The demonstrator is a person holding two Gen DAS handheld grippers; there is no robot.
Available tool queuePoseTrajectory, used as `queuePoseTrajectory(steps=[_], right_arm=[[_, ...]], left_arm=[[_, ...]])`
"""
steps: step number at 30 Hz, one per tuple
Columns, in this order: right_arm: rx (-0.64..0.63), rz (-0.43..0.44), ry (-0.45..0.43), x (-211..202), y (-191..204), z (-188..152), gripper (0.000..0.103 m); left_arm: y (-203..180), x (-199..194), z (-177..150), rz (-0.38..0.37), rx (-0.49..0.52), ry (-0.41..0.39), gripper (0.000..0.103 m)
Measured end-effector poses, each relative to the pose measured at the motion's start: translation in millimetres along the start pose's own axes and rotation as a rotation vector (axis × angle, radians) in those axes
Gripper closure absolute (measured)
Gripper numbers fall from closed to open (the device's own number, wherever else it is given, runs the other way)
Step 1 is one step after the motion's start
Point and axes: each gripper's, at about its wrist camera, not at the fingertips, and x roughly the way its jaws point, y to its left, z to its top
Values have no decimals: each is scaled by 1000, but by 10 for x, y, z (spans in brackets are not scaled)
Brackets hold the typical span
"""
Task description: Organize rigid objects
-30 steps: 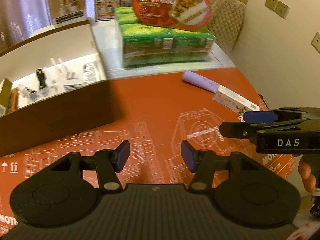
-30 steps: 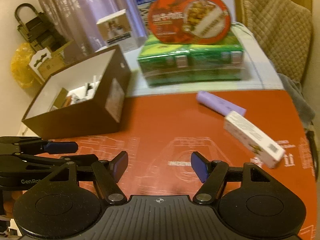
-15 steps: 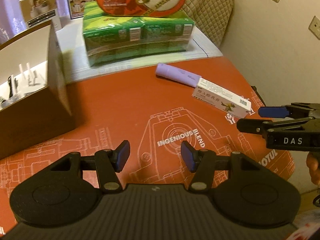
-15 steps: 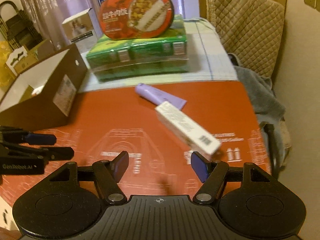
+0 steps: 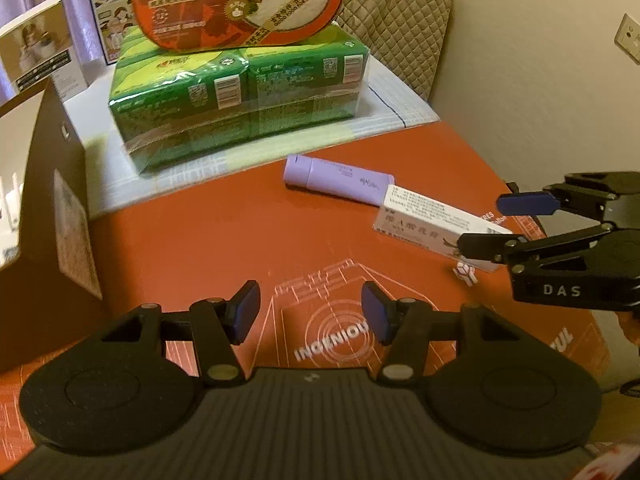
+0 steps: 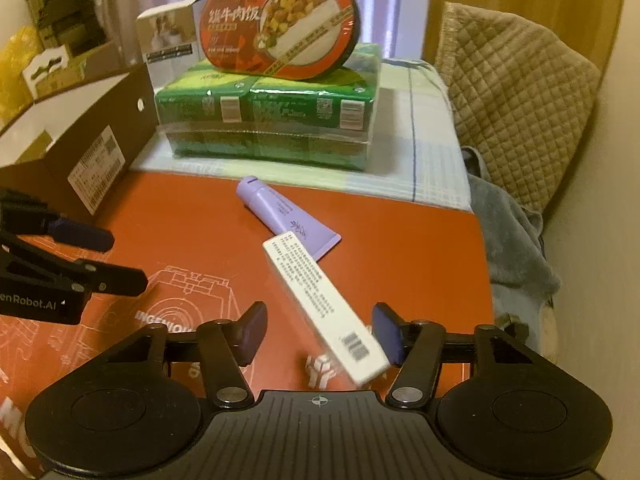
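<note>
A long white carton (image 6: 320,304) (image 5: 436,228) lies on the red mat, its far end resting over the flat end of a purple tube (image 6: 280,212) (image 5: 336,180). My right gripper (image 6: 318,330) is open, its jaws on either side of the carton's near end, not touching it; it also shows in the left wrist view (image 5: 486,224). My left gripper (image 5: 310,314) is open and empty over the mat's middle, left of the carton; it also shows in the right wrist view (image 6: 116,260). The brown cardboard box (image 5: 52,216) (image 6: 84,148) stands at the left.
A green shrink-wrapped pack (image 5: 240,96) with a red oval food tub (image 5: 240,0) on top stands at the back on a white cloth. A small white carton (image 6: 170,36) stands behind the box. A quilted chair (image 6: 516,108) is at the right, beyond the mat's edge.
Both grippers have moved right and forward toward the carton and tube. The right gripper's jaws have come around the carton's near end. The brown box has slid to the left of both views.
</note>
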Motion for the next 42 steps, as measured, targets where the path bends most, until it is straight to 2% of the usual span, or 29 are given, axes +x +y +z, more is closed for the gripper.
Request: queuePoseTrajectory(steps=[13,15,17,18,23,30,36,39,42], right_arm=[[-147,22,79,469,31,139,53],[-162,29,92,509,35,131,70],[-159,38,99,525,16,113,76],[-151,45,99,518,2,105,80],[-51,44,99,443,-158,48,81],[162,-55,89,373,-495,-5,81],[248,-94,81,384,-625,47,81],[258,-97,76,378,-640,51,81],[267,-97,73,389,-639,52,81]], left_arm=[[-23,343,296,-24,112,1,51],[-25,387,349,-28,133,-1,51],[-28,429,401,-32,154,-3,51],[-32,445,421,-34,163,-4,51],[-41,559,538,-51,206,-3,51],[-105,767,689,-90,245,22,51],[-199,930,806,-118,165,78,51],[-221,1011,823,-82,136,99,52],[-197,1060,832,-76,107,110,60]])
